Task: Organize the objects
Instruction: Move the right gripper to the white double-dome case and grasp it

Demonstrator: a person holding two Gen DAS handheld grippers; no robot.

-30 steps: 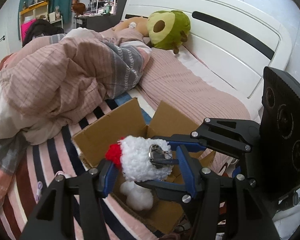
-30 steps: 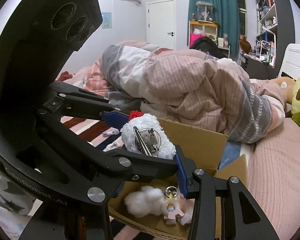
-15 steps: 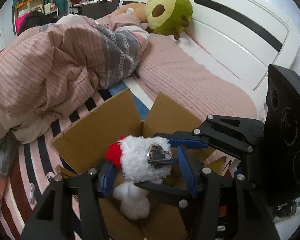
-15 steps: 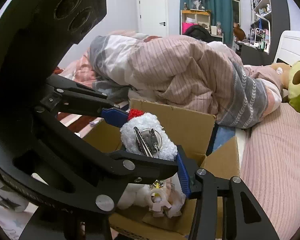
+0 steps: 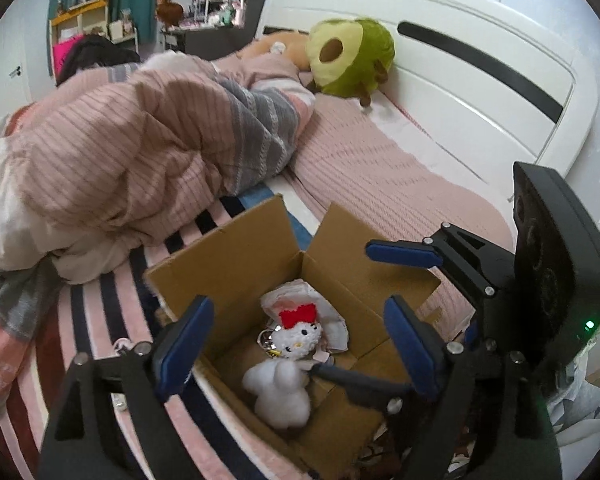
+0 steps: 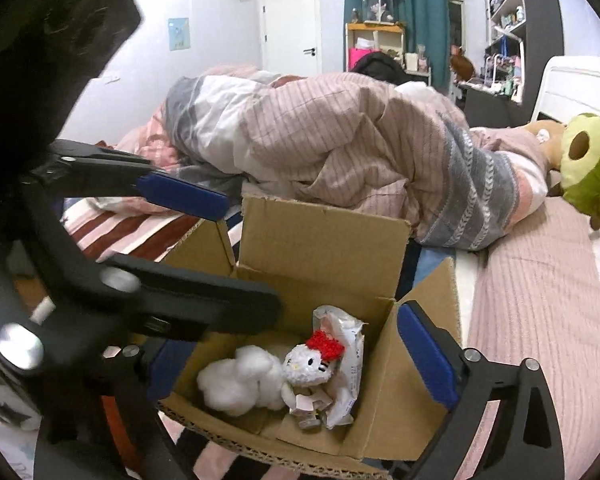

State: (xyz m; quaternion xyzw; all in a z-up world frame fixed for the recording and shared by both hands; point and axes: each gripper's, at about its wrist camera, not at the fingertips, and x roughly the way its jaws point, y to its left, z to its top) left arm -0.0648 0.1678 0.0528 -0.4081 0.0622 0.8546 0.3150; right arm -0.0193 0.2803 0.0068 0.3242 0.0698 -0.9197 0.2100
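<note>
Cardboard box [image 5: 236, 256] top open, upright flaps [image 6: 324, 248] bounding entry, toys crowding floor, rumpled duvet [image 5: 120, 160] close behind

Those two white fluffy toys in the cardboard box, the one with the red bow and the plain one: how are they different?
The cat-face plush has a red bow, stitched eyes and whiskers; the plain white plush shows no face or colour. The cat-face plush is a compact round head with a metal ring beside it; the plain white plush is larger and lumpier, with stubby limbs. Both are white, fuzzy, and lie touching inside the cardboard box.
</note>
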